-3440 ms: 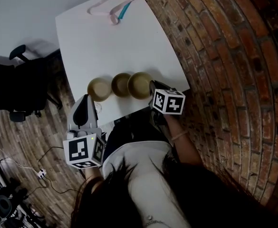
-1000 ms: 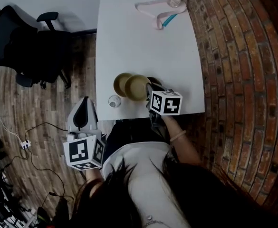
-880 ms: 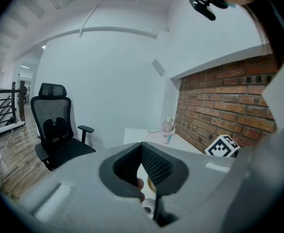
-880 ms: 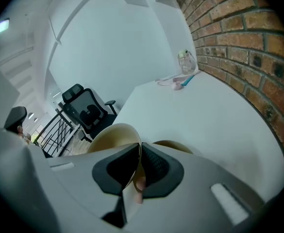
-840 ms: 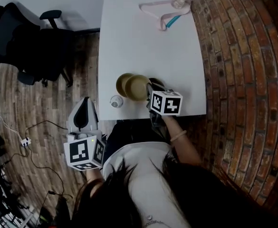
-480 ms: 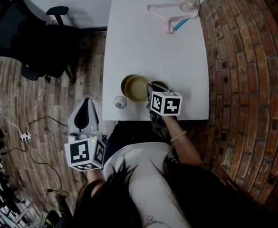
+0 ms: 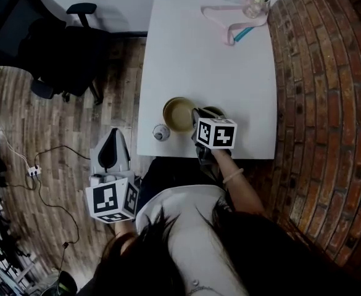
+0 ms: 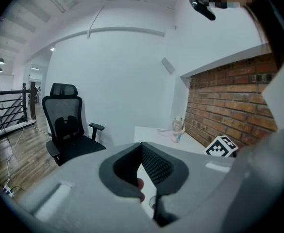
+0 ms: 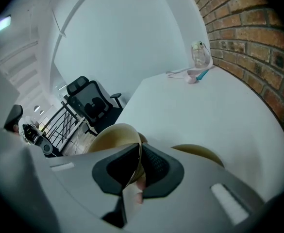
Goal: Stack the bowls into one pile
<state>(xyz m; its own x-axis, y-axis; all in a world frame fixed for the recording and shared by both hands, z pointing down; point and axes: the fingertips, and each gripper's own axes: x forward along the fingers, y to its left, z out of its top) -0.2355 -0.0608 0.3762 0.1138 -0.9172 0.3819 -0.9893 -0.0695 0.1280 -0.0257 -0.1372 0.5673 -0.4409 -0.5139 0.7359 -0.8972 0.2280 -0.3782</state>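
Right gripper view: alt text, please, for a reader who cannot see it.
The right gripper is clamped on the rim of a tan bowl, held tilted over a white table. A second tan bowl sits to its right; a glass jar stands at the far end, beside a brick wall.

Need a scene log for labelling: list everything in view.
table: one, white, beside brick wall
bowls: three, tan, near edge; one held over another, third at right
small round object: one, pale, left of bowls
hanger: one, pink, far end
teal stick: one, by hanger
jar: one, clear, far corner
office chair: one, black, on wood floor
left gripper: one, grey, shut, empty, off the table
right gripper: one, grey, shut on a bowl rim
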